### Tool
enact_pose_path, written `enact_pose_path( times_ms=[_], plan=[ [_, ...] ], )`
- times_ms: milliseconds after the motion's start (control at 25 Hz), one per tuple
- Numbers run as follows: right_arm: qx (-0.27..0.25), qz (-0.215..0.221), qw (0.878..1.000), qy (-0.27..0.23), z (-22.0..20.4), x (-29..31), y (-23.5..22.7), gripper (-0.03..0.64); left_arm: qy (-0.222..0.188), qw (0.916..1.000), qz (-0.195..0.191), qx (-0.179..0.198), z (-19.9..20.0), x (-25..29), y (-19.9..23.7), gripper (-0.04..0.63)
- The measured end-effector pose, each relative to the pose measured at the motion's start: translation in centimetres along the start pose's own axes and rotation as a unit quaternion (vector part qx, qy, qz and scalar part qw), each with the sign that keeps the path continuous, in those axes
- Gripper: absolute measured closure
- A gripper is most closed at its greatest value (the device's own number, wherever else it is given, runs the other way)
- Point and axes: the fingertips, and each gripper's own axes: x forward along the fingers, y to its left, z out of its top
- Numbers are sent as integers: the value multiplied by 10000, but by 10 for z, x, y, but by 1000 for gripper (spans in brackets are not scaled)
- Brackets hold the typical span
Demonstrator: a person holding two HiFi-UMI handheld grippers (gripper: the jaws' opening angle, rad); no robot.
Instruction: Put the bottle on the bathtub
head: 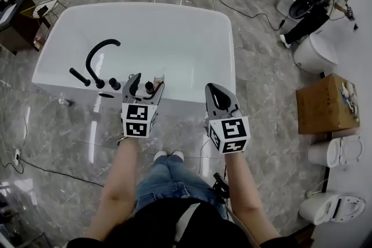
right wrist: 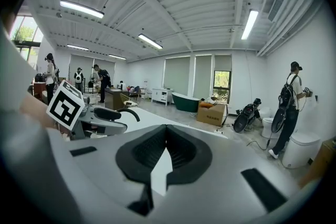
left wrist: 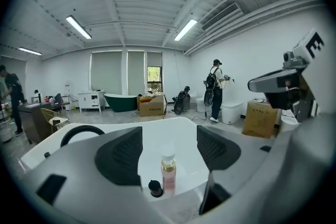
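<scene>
A small clear bottle [left wrist: 168,176] with pinkish liquid and a white cap stands upright on the near rim of the white bathtub [head: 174,38]. In the head view the bottle [head: 158,79] shows just past my left gripper [head: 143,85]. That left gripper [left wrist: 167,152] is open, its pads either side of the bottle with clear gaps, not touching it. A black knob [left wrist: 155,188] sits beside the bottle's base. My right gripper [head: 220,96] hovers over the tub's near rim further right; its pads [right wrist: 147,149] meet, shut on nothing.
A black curved faucet [head: 99,55] with black handles [head: 79,76] stands on the tub rim left of the bottle. Cardboard boxes [head: 325,103], toilets [head: 314,52] and a person [head: 317,6] are at the right; cables [head: 35,168] lie on the marble floor.
</scene>
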Motion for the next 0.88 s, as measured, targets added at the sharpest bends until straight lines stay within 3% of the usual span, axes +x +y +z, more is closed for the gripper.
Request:
enact_pose_path(
  times_ms=[200,560,880],
  plan=[
    [-34,-73,9998,-190,28,-28,-6,601,-339,9992,166,-136,36,-32,15,281],
    [-3,-234,9972,-711,76,-59,-20,601,-1110,9935,220,88,110,-71,19,281],
    [-367,-343,9923,-1130,119,-63,-20,601,-1587,9871,-46,189,149,-88,13,283]
  ],
)
